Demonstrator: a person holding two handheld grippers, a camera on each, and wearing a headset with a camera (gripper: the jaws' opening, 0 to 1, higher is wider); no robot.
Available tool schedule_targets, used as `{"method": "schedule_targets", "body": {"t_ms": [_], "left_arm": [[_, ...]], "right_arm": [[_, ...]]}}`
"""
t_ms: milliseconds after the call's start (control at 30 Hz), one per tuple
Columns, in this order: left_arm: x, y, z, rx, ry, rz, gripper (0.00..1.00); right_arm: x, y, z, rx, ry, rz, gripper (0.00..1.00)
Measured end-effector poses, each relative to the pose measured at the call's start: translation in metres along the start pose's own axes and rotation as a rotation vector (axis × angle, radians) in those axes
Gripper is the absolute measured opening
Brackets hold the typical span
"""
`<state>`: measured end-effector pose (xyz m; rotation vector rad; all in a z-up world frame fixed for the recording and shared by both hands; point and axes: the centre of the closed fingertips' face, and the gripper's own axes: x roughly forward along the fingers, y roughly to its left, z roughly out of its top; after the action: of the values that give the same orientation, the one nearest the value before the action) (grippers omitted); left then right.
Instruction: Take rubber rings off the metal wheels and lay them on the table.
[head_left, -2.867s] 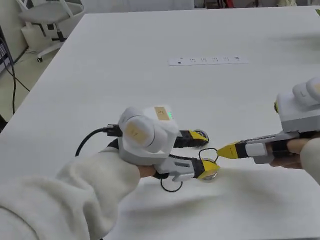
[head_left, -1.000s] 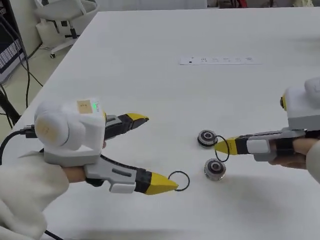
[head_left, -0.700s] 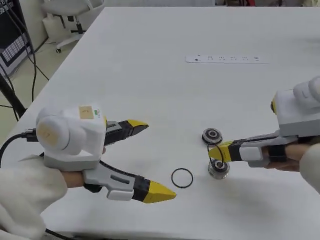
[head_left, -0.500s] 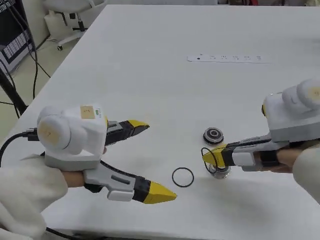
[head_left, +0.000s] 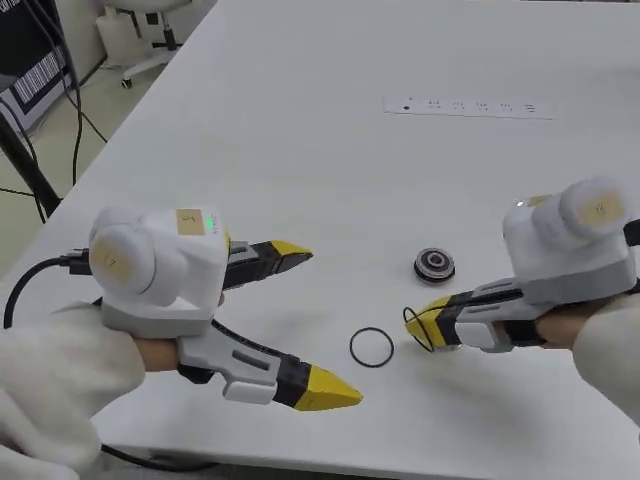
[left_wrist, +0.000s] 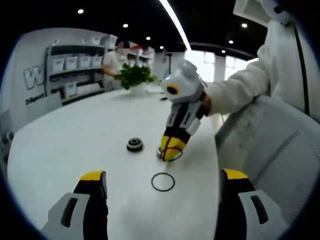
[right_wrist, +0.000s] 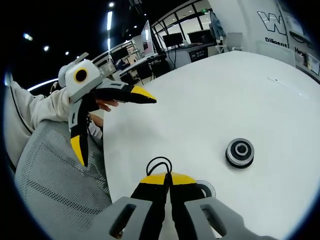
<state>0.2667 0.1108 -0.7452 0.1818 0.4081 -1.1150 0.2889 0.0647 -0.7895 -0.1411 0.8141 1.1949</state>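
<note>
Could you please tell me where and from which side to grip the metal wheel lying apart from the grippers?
Probably across its outer rim, from above: the metal wheel lies flat on the table, so opposite rim edges are what jaws can span. The open left gripper is free.

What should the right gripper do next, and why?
Probably lower the right gripper and open it, laying its pinched rubber ring on the table near the loose ring. Its ring looks clear of the wheel beside the jaws.
</note>
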Motion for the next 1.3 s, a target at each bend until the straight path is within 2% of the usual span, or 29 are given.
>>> {"method": "schedule_targets", "body": {"t_ms": [267,600,667,933,1300], "left_arm": [[0.001,-0.003,-0.001,-0.007,0.007,-0.012,0.95],[0.001,-0.003,-0.001,-0.007,0.011,-0.010,0.95],[0.001,-0.003,-0.002,-0.004,0.013,-0.012,0.95],[0.001,-0.003,-0.004,-0.007,0.021,-0.014,0.95],[0.000,0.001,-0.003,-0.022,0.017,-0.002,0.95]], "right_arm": [[0.004,0.001,-0.007,-0.035,0.034,0.000,0.00],[0.004,-0.004,-0.005,-0.040,0.027,-0.013,0.03],[0.003,-0.002,-0.004,-0.035,0.022,-0.005,0.00],[0.002,-0.004,-0.003,-0.034,0.016,-0.013,0.01],[-0.012,-0.018,0.012,-0.006,-0.055,-0.054,0.02]]}}
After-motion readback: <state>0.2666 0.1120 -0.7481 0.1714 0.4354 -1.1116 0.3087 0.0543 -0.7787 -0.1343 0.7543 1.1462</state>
